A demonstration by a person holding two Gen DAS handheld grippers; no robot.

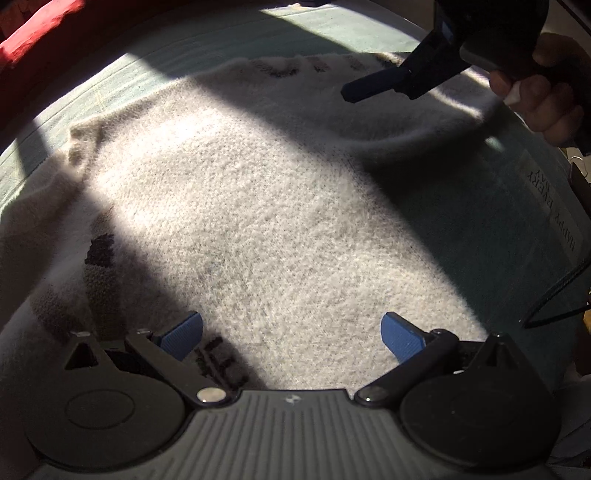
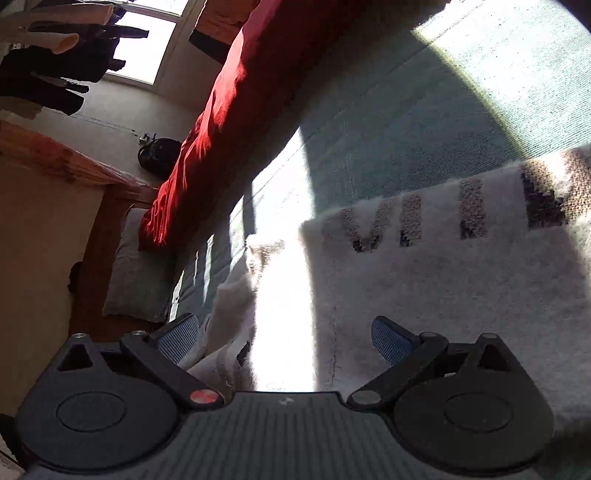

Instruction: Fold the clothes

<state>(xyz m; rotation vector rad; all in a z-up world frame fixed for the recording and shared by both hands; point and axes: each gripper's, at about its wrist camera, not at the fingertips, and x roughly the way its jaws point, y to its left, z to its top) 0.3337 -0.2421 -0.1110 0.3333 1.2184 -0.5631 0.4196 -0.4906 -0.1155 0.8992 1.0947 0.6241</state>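
A fuzzy cream sweater (image 1: 266,221) with dark knitted markings lies spread on a pale green bedsheet (image 1: 332,26). My left gripper (image 1: 291,334) hovers just above its near part, blue pads wide apart, nothing between them. In the left wrist view the right gripper (image 1: 373,86) hangs over the sweater's far edge, held by a hand (image 1: 543,99). In the right wrist view my right gripper (image 2: 284,336) stands open over the sweater (image 2: 443,280), whose brown and black pattern (image 2: 472,214) runs along its far hem. A sleeve (image 2: 236,295) bunches toward the left.
A red blanket (image 2: 207,129) lies rolled along the far side of the bed. A grey pillow (image 2: 136,266) rests by the wooden bed frame (image 2: 96,236). Dark clothes (image 2: 55,74) hang near a window. A black cable (image 1: 554,295) runs off the right edge of the sheet.
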